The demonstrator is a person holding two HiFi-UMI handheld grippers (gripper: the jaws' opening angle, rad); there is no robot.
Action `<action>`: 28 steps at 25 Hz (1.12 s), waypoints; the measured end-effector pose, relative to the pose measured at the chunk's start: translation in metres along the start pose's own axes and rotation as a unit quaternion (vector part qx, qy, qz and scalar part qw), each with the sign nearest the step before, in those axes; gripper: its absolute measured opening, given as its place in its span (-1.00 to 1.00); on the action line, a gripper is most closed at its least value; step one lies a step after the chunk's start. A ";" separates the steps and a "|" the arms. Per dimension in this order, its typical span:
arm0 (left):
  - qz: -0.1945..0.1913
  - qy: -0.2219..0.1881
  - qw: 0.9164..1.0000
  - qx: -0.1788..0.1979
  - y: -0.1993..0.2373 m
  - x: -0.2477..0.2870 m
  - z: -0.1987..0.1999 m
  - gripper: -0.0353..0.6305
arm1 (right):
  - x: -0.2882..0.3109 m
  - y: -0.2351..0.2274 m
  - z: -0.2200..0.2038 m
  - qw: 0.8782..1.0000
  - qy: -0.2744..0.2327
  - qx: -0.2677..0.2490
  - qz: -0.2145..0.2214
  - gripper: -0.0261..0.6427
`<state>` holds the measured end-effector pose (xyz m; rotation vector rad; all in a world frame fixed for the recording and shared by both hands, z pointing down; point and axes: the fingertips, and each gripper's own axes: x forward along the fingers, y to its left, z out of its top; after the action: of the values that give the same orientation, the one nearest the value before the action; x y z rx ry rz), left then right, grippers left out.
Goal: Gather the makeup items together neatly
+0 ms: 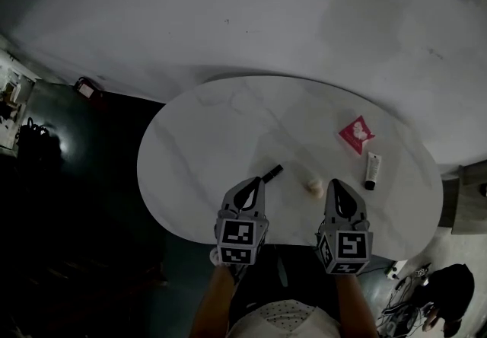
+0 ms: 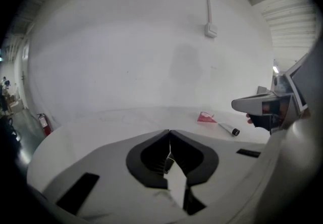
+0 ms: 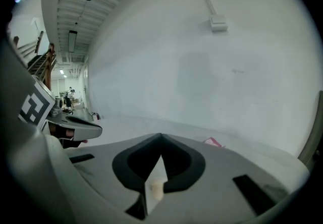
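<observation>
White marbled oval table (image 1: 205,131) at mid-frame, pale wall (image 1: 228,9) above it. Red fire extinguisher (image 1: 86,87) at the left, tangled cables (image 1: 403,302) at lower right.

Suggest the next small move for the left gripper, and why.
Probably open the left gripper and ease it onto the black stick just ahead of its tips: its jaws are shut and empty, and the stick lies apart from the small pot, white tube and pink sachet further right.

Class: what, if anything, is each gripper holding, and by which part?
Nothing. The left gripper and the right gripper both have their jaws closed together with nothing between them.
</observation>
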<state>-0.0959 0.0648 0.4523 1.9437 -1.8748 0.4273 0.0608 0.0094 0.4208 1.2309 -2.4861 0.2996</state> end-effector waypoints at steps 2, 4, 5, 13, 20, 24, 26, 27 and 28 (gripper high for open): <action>-0.002 0.013 1.000 0.005 -0.004 0.011 -0.005 -0.79 | 0.007 -0.009 -0.006 1.000 0.012 0.003 0.005 -0.94; -0.005 0.026 1.000 0.009 -0.007 0.019 -0.011 -0.74 | 0.014 -0.014 -0.012 1.000 0.020 0.006 0.012 -0.94; -0.005 0.034 0.999 0.012 -0.008 0.022 -0.014 -0.72 | 0.018 -0.016 -0.014 1.000 0.024 0.007 0.017 -0.94; -0.010 0.103 0.992 0.073 -0.017 0.049 -0.038 -0.65 | 0.040 -0.034 -0.026 0.997 0.047 0.030 0.050 -0.94; -0.016 0.156 0.981 0.110 -0.017 0.061 -0.050 -0.58 | 0.050 -0.046 -0.033 0.995 0.058 0.050 0.059 -0.94; -0.035 0.181 0.973 0.140 -0.018 0.070 -0.056 -0.50 | 0.054 -0.049 -0.032 0.995 0.061 0.054 0.058 -0.94; -0.044 0.194 0.968 0.151 -0.018 0.075 -0.061 -0.46 | 0.054 -0.048 -0.033 0.995 0.063 0.055 0.056 -0.94; -0.050 0.200 0.966 0.156 -0.017 0.077 -0.063 -0.45 | 0.053 -0.047 -0.033 0.995 0.064 0.055 0.055 -0.94; -0.056 0.208 0.963 0.162 -0.015 0.079 -0.066 -0.44 | 0.054 -0.046 -0.034 0.995 0.065 0.056 0.054 -0.94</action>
<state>-0.0725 0.0279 0.5468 1.9492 -1.4876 1.0715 0.0744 -0.0457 0.4748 1.0824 -2.4553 0.5355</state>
